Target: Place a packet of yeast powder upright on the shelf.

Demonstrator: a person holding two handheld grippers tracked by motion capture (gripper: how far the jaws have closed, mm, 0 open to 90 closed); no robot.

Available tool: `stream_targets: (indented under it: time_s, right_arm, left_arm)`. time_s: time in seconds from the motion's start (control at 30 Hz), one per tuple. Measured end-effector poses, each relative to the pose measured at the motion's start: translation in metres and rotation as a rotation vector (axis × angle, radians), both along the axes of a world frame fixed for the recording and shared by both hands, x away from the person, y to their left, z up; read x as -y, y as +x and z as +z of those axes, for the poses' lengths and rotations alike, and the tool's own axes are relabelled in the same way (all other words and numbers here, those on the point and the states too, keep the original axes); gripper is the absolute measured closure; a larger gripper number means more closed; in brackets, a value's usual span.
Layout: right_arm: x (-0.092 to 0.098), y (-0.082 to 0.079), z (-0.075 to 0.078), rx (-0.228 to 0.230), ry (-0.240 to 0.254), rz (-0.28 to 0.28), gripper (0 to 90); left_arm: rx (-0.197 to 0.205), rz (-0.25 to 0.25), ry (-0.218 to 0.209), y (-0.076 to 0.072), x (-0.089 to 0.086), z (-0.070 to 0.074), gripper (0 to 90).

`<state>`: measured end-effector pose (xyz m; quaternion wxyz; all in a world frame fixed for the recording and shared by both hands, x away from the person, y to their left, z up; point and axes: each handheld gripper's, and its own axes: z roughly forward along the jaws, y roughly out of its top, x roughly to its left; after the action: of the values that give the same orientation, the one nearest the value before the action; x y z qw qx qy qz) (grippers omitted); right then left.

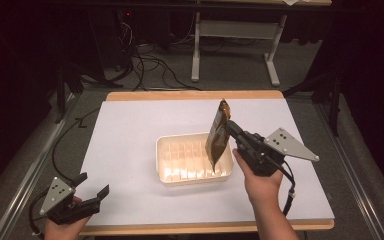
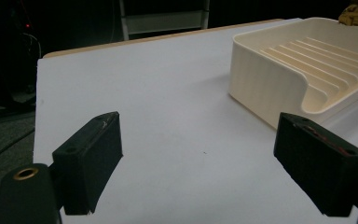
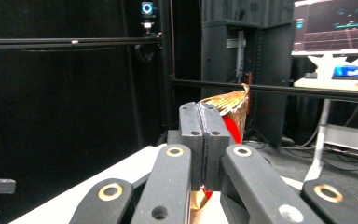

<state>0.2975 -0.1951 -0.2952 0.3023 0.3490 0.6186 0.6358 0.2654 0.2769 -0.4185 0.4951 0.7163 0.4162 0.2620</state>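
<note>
A: Item one, snack pouch [image 1: 218, 135], brown-gold foil. Where was it?

B: Hanging upright in the air over the right end of the cream tray [image 1: 166, 145], its lower tip just above the ribbed floor. The right gripper [image 1: 228, 126] held it by one side edge near the top.

A: Jaws on that gripper?

B: Pressed flat together on the foil; in the right gripper view the pads met with the pouch [image 3: 227, 106] sticking out past them, a red patch showing beside one pad.

A: Item two, left gripper [image 1: 93, 186]?

B: Resting at the near left corner of the table [image 1: 130, 120], jaws spread wide, nothing between them. Its own view showed bare white surface between the fingers [image 2: 91, 156] and the tray [image 2: 256, 88] further off.

A: Step in hand?

B: By judgement, carrying the pouch to the tray; placing not yet done.

A: Next move?

B: Probably lowering and tilting the pouch so it lay flat inside the walls, then opening the jaws. A tall, limp pouch could catch the right rim.
</note>
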Motion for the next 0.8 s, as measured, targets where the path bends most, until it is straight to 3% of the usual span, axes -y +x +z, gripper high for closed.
stream_targets:
  time_s: [0.53, 0.7, 0.8]
  right_arm:
    - [-0.063, 0.02, -0.01, -0.014, -0.009, 0.08, 90.0]
    - [-0.079, 0.023, -0.013, -0.017, -0.007, 0.095, 90.0]
    - [-0.088, 0.027, -0.014, -0.022, -0.016, 0.1, 90.0]
  left_arm:
    - [0.007, -0.001, 0.001, -0.002, -0.002, 0.0, 15.7]
    - [0.004, 0.0, -0.02, -0.003, -0.005, 0.0, 15.7]
    - [0.01, -0.006, -0.008, -0.004, -0.004, 0.001, 15.7]
